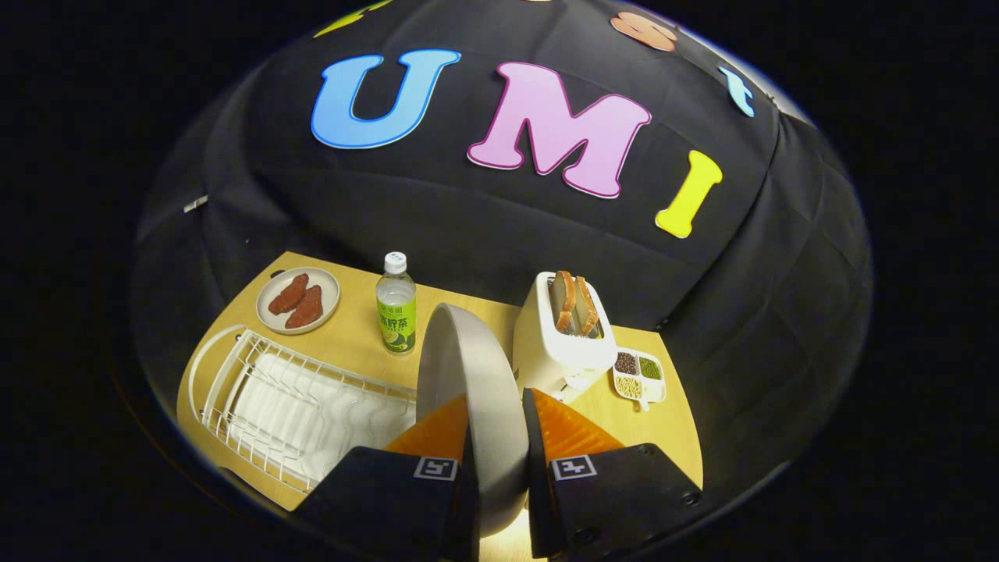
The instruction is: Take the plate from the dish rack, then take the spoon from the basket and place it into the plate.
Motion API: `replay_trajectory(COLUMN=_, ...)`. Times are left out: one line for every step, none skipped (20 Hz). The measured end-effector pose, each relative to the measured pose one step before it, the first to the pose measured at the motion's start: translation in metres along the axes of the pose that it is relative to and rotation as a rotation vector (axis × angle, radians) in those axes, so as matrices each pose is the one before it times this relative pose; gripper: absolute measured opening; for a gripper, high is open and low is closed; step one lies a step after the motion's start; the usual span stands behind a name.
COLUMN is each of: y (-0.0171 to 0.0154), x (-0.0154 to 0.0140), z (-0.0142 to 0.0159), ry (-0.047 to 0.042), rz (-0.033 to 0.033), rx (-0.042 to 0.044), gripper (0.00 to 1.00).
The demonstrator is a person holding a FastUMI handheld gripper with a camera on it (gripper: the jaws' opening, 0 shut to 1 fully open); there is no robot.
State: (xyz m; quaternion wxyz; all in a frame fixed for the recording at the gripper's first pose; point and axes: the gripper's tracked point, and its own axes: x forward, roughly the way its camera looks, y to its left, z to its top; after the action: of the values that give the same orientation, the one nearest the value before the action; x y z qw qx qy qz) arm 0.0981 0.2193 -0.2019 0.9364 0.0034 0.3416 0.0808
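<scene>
Clamped on edge between our gripper (497, 437) fingers rides the round grey ceramic plate (468, 367), upright because it stood so in the white wire dish rack (296, 398), now just left below.

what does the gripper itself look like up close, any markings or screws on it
The gripper has two blocky dark housings side by side at its base, each carrying a small square white-bordered marker tag on its top edge. Round screw heads show along the outer edge of the right housing. From each housing a finger tapers forward, its inner face ribbed with fine parallel ridges. No cables are visible.
</scene>
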Motion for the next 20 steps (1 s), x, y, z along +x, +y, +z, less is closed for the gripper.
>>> replay_trajectory(y=-0.00889, x=-0.00602, z=0.00277, ry=-0.00571, rz=0.00301, rx=0.02648, gripper=0.29)
replay_trajectory(y=-0.00833, x=-0.00673, z=0.00362, ry=-0.00948, rz=0.00518, rx=0.02799, gripper=0.29)
replay_trajectory(y=-0.00730, x=-0.00800, z=0.00277, ry=-0.00770, rz=0.00921, rx=0.03004, gripper=0.29)
replay_trajectory(y=-0.00605, x=-0.00857, z=0.00261, ry=-0.00404, rz=0.01439, rx=0.02861, gripper=0.29)
replay_trajectory(y=-0.00665, x=-0.00802, z=0.00117, ry=-0.00286, rz=0.01283, rx=0.02377, gripper=0.29)
replay_trajectory(y=-0.00746, x=-0.00865, z=-0.00030, ry=-0.00077, rz=0.00981, rx=0.01651, gripper=0.29)
replay_trajectory(y=-0.00796, x=-0.00914, z=-0.00186, ry=0.00171, rz=0.00741, rx=0.01722, gripper=0.29)
replay_trajectory(y=-0.00680, x=-0.00908, z=-0.00362, ry=0.00479, rz=0.01012, rx=0.01868, gripper=0.29)
replay_trajectory(y=-0.00513, x=-0.00906, z=-0.00676, ry=0.01331, rz=0.01276, rx=0.02326, gripper=0.29)
replay_trajectory(y=-0.00528, x=-0.00801, z=-0.00924, ry=0.01980, rz=0.01643, rx=0.02624, gripper=0.29)
replay_trajectory(y=-0.00554, x=-0.00762, z=-0.01122, ry=0.02358, rz=0.01626, rx=0.02744, gripper=0.29)
replay_trajectory(y=-0.00658, x=-0.00609, z=-0.01161, ry=0.02323, rz=0.01665, rx=0.02423, gripper=0.29)
replay_trajectory(y=-0.00696, x=-0.00524, z=-0.01306, ry=0.02017, rz=0.01108, rx=0.02285, gripper=0.29)
replay_trajectory(y=-0.00777, x=-0.00440, z=-0.01278, ry=0.02003, rz=0.00771, rx=0.01861, gripper=0.29)
replay_trajectory(y=-0.00804, x=-0.00333, z=-0.01554, ry=0.02281, rz=0.00219, rx=0.01709, gripper=0.29)
replay_trajectory(y=-0.00855, x=-0.00218, z=-0.01543, ry=0.02583, rz=-0.00121, rx=0.02333, gripper=0.29)
replay_trajectory(y=-0.00583, x=-0.00093, z=-0.01563, ry=0.02677, rz=0.00237, rx=0.03104, gripper=0.29)
replay_trajectory(y=-0.00752, x=-0.00117, z=-0.01622, ry=0.02815, rz=0.00220, rx=0.03591, gripper=0.29)
replay_trajectory(y=-0.00721, x=-0.00005, z=-0.01528, ry=0.02555, rz=-0.00035, rx=0.03703, gripper=0.29)
replay_trajectory(y=-0.00923, x=0.00108, z=-0.01514, ry=0.02755, rz=-0.00483, rx=0.02831, gripper=0.29)
